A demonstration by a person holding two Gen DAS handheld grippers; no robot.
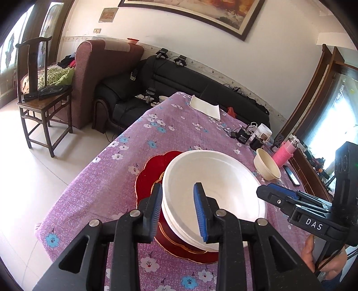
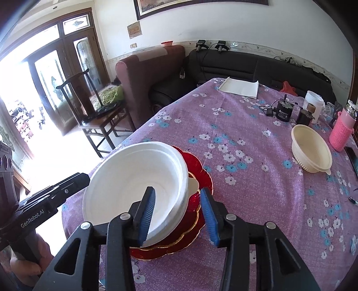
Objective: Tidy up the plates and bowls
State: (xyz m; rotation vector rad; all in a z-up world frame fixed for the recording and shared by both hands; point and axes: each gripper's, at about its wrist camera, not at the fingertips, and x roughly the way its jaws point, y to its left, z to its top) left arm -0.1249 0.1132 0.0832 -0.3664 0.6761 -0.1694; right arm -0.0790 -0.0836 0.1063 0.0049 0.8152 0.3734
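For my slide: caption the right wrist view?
Right hand-held gripper open astride white bowl's rim, bowl on red plate.

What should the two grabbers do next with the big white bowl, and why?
Probably lift both grippers up and away. The white bowl already sits nested on the stack on the red plate, and both the left gripper and right gripper straddle its rim with open jaws. The cream bowl stands apart, likely next.

Red plate (image 1: 147, 176) mostly under the white bowls (image 1: 214, 179); painting (image 1: 201, 11) cut off above.
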